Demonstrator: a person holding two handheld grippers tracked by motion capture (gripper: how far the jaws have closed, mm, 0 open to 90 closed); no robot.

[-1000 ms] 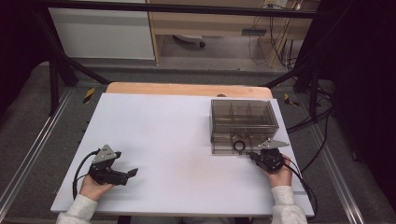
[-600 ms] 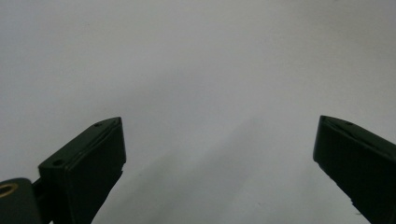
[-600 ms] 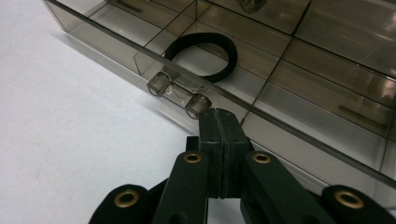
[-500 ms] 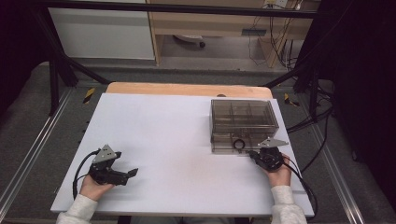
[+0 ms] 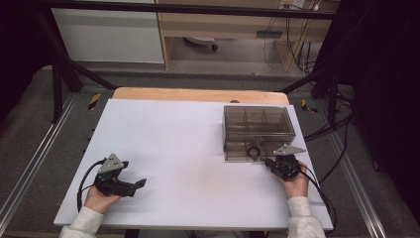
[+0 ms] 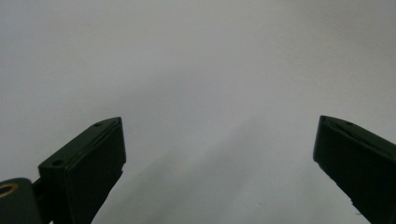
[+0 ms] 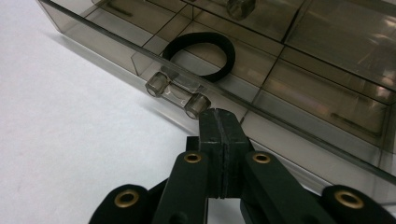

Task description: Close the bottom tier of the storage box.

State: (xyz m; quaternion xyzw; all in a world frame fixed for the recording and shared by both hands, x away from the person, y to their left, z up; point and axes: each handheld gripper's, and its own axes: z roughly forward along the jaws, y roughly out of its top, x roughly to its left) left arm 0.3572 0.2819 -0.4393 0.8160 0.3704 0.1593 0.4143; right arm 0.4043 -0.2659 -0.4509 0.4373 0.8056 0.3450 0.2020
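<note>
Smoky clear compartment box (image 5: 257,131) stands on the white bench (image 5: 173,148), right of centre in the high view, its near front wall facing the person. The box is a low rectangle; its long axis runs left to right across the frame, lid hinge side to the back as far as I can judge, latch side toward the bottom of the frame. In the right gripper view the small clear latch (image 7: 177,93) juts from the front edge left of centre, and a black elastic band (image 7: 201,56) lies in the compartment just behind it. Right hand-held gripper (image 7: 219,123): jaws pressed together with nothing between them, tips just beside the latch and against or very near the front wall; contact cannot be confirmed. Left hand-held gripper (image 5: 130,186): resting low at the lower left of the high view, well apart from the box, jaws standing wide apart over bare bench, holding nothing. Judgement: step in hand is the approach to the latch, lid not yet opened. Next move probably calls for the closed tips to get under the latch tab and lever it up, with the left hand-held gripper brought over to steady the box against sliding.
</note>
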